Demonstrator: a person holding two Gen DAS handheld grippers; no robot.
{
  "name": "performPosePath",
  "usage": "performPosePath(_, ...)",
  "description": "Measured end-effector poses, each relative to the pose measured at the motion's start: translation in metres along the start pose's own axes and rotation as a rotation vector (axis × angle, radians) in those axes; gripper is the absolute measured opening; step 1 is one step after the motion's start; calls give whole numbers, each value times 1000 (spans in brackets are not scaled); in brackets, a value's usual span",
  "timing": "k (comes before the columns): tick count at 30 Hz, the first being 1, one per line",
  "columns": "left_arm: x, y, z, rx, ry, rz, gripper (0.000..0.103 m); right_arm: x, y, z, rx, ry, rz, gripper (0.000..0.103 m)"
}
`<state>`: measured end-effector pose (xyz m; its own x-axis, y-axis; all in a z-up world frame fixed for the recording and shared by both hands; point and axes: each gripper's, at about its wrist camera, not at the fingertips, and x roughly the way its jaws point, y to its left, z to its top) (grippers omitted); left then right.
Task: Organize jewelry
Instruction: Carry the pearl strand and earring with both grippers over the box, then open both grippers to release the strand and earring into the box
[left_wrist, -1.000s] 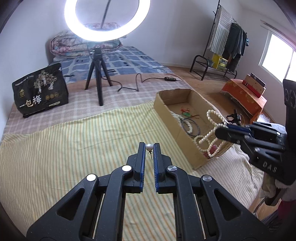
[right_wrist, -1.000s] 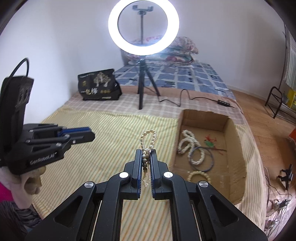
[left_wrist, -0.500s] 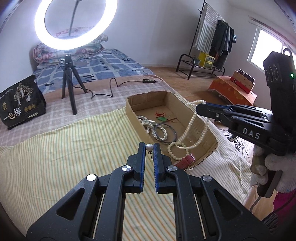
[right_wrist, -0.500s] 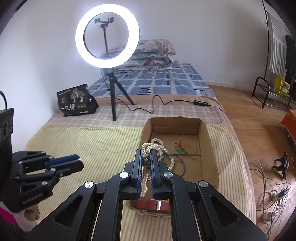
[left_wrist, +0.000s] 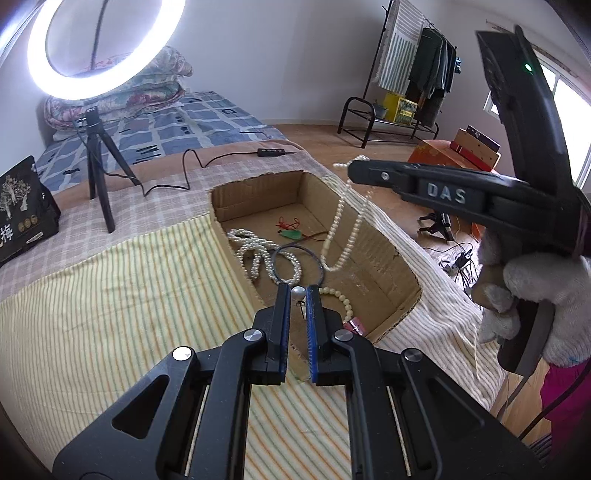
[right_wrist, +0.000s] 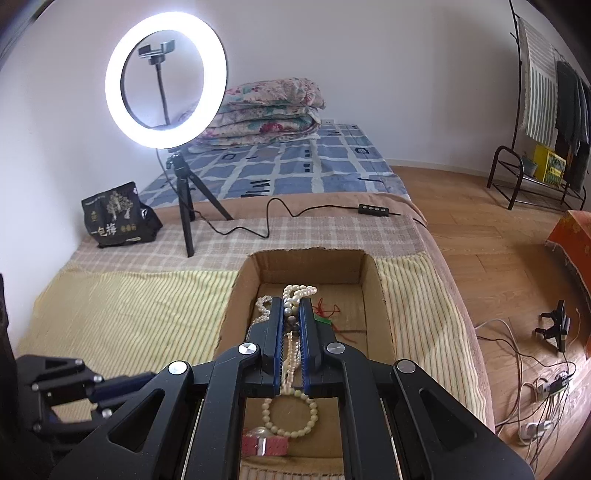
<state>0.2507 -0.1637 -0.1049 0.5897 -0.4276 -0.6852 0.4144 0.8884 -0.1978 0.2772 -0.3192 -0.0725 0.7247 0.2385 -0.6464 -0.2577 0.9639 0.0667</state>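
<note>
Bed-top cardboard box (left_wrist: 376, 280) sits directly below right gripper (right_wrist: 291, 314) pinching dangling pearl necklace (left_wrist: 341, 236); left gripper (left_wrist: 297, 295), at near rim, pinches pearl earring (left_wrist: 297, 294).

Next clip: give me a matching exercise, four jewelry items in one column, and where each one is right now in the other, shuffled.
Items
1. pearl earring
2. long pearl necklace
3. red watch
4. bead bracelet

Places
A. lying in the cardboard box, at its near end
B. pinched in the left gripper
C. hanging from the right gripper over the box
D. lying in the box just beyond the watch

Pairs: 1-B, 2-C, 3-A, 4-D
</note>
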Motion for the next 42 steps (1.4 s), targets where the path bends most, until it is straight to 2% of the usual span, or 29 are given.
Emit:
performPosePath(10,24,-23,4,30,-1,0,6,19,-22,8,12,20,-27,6)
performPosePath(18,35,-25,4,42,5,15,6,33,-36,11,26,34,-21,6)
performPosePath(36,37,-31,3,72,4,18,6,46,-42,10,51,53,-5,6)
performPosePath(38,37,-31,3,74,4,21,6,45,-41,10,48,51,-6,13)
performPosePath(40,36,-31,3,79,5,22,8,46,-39,10,41,50,-7,32)
performPosePath(42,36,-33,2,82,6,21,32,45,-37,10,34,44,-4,40)
